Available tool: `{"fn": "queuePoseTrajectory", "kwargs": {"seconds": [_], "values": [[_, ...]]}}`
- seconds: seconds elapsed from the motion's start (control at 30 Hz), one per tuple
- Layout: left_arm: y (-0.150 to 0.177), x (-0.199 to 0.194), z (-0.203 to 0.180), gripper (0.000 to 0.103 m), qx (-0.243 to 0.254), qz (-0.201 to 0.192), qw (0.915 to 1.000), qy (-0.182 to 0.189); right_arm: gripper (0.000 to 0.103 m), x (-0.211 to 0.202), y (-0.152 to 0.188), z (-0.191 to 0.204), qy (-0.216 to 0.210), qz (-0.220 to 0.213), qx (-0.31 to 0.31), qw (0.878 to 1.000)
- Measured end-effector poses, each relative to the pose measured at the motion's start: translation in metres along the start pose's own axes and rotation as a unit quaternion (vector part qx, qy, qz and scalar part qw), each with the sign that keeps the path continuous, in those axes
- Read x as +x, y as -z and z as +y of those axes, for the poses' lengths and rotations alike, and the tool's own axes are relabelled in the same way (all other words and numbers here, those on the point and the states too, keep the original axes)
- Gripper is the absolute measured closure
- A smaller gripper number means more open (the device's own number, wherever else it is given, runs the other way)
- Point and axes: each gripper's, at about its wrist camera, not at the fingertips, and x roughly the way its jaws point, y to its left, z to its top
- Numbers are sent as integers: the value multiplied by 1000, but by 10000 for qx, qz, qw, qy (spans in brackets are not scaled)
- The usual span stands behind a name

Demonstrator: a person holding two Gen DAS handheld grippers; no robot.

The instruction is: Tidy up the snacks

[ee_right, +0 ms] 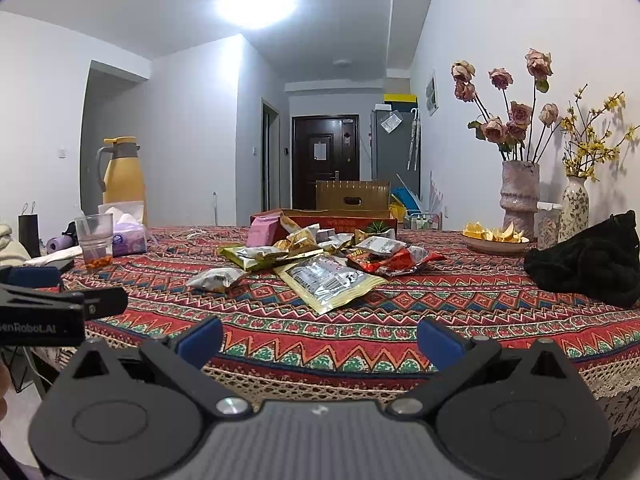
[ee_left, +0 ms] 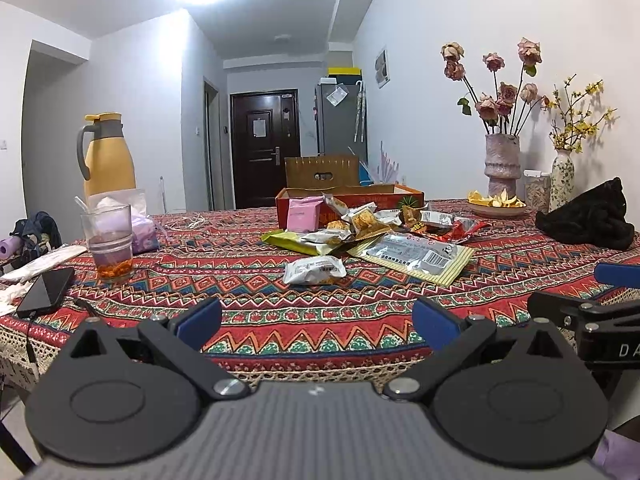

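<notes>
A pile of snack packets point(ee_left: 360, 228) lies mid-table in front of an open red cardboard box point(ee_left: 384, 196); it also shows in the right wrist view point(ee_right: 320, 252). A small silver packet point(ee_left: 314, 271) lies nearest, with a large flat silver-and-yellow bag point(ee_left: 416, 258) to its right. A pink packet point(ee_left: 304, 214) leans on the box. My left gripper point(ee_left: 316, 322) is open and empty above the table's near edge. My right gripper point(ee_right: 320, 340) is open and empty beside it, also at the near edge.
The patterned tablecloth point(ee_left: 280, 320) covers the table. A glass point(ee_left: 108, 242), tissue pack, yellow jug point(ee_left: 108, 156) and phone point(ee_left: 46, 292) sit at left. Two flower vases point(ee_left: 502, 164), a plate of peels point(ee_left: 496, 202) and a black cloth point(ee_left: 588, 216) sit at right.
</notes>
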Motion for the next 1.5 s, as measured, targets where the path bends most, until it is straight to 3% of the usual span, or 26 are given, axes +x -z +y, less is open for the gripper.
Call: {"fn": "queuePoseTrajectory", "kwargs": {"seconds": [0.53, 1.2, 1.5], "values": [[2, 1, 1, 0, -21, -10, 10000, -55, 0, 3, -3, 0, -57, -56, 31, 10000], [15, 11, 3, 0, -44, 261, 9996, -28, 0, 9, 7, 1, -60, 41, 54, 10000], [12, 43, 10, 0, -186, 554, 9983, -37, 0, 34, 1, 0, -32, 161, 28, 9999]]}}
